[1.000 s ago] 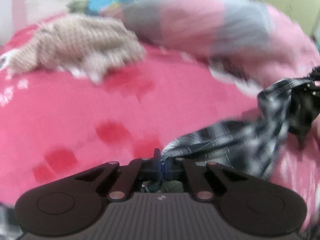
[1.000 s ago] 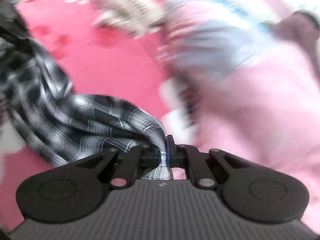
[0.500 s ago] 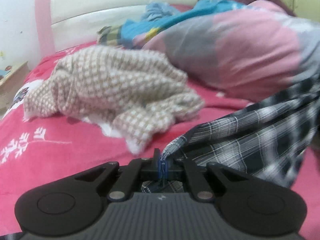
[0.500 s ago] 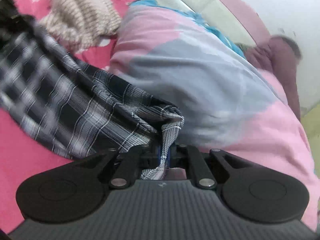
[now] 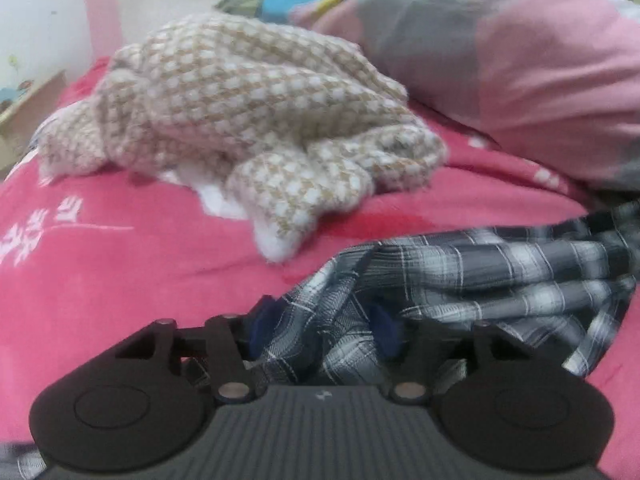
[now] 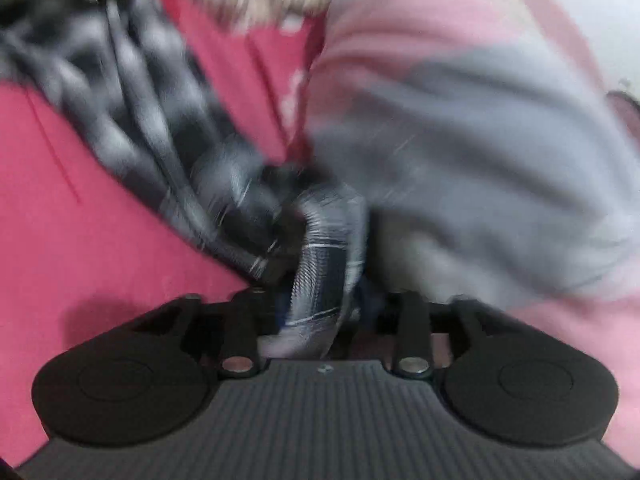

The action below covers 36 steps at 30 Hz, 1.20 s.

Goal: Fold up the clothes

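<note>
Left tongs (image 5: 324, 326): jaws just been opening, now well apart; plaid shirt (image 5: 480, 280) lies loose btwn the blue pads, not pinched.
Right tongs (image 6: 322, 300): jaws also just been opening, partway apart; a twisted bit of the plaid shirt runs btwn them. View is blurred, so can't tell if a pad touches cloth; looks like no grip.
Plaid shirt, place: down on the pink bed sheet (image 5: 120, 280), mid-bed, spread sideways from left tongs toward right tongs, right end just beside the pink-grey duvet (image 5: 520, 60).
Plaid shirt, state: rumpled, creased, no neat fold lines visible.
Knit sweater (image 5: 248, 112): crumpled heap nearer the headboard (image 5: 168, 4), apart from the shirt, untouched by either tongs.
Done so far (my read): shirt laid on bed & let go, maybe one rough fold.
Left to do (my read): flatten & finish the shirt; sweater not begun.
</note>
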{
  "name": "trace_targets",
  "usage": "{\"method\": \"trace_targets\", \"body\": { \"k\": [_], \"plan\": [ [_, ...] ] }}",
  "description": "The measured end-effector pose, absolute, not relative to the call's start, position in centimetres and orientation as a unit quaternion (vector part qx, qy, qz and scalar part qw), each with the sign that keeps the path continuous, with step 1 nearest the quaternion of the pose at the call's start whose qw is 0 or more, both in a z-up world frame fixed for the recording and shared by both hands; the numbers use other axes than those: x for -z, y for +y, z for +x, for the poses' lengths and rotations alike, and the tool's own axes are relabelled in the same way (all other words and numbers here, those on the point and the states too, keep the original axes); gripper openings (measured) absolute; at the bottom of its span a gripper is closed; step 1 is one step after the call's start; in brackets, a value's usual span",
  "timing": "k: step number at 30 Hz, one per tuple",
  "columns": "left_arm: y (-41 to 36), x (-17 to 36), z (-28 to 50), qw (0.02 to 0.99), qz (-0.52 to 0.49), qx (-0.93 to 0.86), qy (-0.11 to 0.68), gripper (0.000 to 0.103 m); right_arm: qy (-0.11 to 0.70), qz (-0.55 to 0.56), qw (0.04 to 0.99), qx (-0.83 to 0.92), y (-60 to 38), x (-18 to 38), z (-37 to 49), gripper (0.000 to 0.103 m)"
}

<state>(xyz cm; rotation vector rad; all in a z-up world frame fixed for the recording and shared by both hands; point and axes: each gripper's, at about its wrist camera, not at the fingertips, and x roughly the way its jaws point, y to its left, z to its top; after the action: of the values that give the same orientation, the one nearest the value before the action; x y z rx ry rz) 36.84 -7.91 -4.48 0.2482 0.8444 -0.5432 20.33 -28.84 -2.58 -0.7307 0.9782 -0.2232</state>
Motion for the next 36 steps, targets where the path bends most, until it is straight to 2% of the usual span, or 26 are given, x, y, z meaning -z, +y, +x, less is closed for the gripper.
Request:
{"method": "trace_targets", "body": {
  "k": [1,2,3,5,8,11,17,21,24,28,31,33,34,35,36],
  "plan": [
    [-7.4,4.0,36.7,0.871,0.107,0.261,0.402,0.074,0.459,-0.348,0.811,0.098,-28.7,2.7,19.8,0.052],
    [-7.0,3.5,36.5,0.873,0.096,0.262,0.401,0.078,0.46,-0.354,0.809,0.092,-28.5,2.8,19.2,0.062],
    [-6.5,2.9,36.3,0.874,0.086,0.266,0.398,0.08,0.458,-0.364,0.807,0.085,-28.2,2.9,18.4,0.065],
    [-5.3,1.4,36.1,0.879,0.073,0.268,0.388,0.082,0.442,-0.396,0.802,0.066,-27.3,2.5,16.4,0.079],
    [-3.2,-1.4,35.4,0.888,0.044,0.266,0.371,0.085,0.421,-0.421,0.802,0.048,-26.3,1.3,13.1,0.085],
    [-1.3,-3.9,33.5,0.884,0.031,0.3,0.358,0.085,0.404,-0.393,0.825,0.041,-26.0,-0.9,9.7,0.089],
    [-0.2,-6.3,25.5,0.852,0.107,0.365,0.359,0.085,0.381,-0.155,0.912,0.002,-28.3,-6.9,3.0,0.09],
    [-0.2,-5.4,20.4,0.798,0.148,0.421,0.405,0.085,0.373,0.039,0.92,-0.113,-30.0,-8.8,-0.4,0.089],
    [-0.5,-4.2,16.3,0.726,0.166,0.496,0.448,0.084,0.41,0.143,0.869,-0.237,-30.0,-7.9,-1.7,0.089],
    [-2.3,-0.6,9.9,0.575,0.193,0.612,0.507,0.084,0.486,0.176,0.799,-0.308,-26.1,-3.6,-3.4,0.089],
    [-3.7,1.7,5.3,0.519,0.25,0.65,0.496,0.08,0.562,0.138,0.756,-0.306,-21.9,1.1,-3.8,0.087],
    [-4.3,2.8,3.1,0.506,0.292,0.655,0.479,0.077,0.576,0.061,0.746,-0.329,-18.9,2.9,-4.7,0.079],
    [-4.6,3.4,2.1,0.501,0.313,0.655,0.471,0.072,0.584,0.024,0.74,-0.333,-17.7,3.8,-5.0,0.066],
    [-4.7,3.7,1.3,0.503,0.332,0.653,0.458,0.07,0.595,-0.002,0.732,-0.333,-16.7,4.7,-5.1,0.047],
    [-4.7,4.0,0.5,0.508,0.351,0.65,0.442,0.065,0.601,-0.023,0.727,-0.332,-16.0,5.2,-5.2,0.041]
  ]
}}
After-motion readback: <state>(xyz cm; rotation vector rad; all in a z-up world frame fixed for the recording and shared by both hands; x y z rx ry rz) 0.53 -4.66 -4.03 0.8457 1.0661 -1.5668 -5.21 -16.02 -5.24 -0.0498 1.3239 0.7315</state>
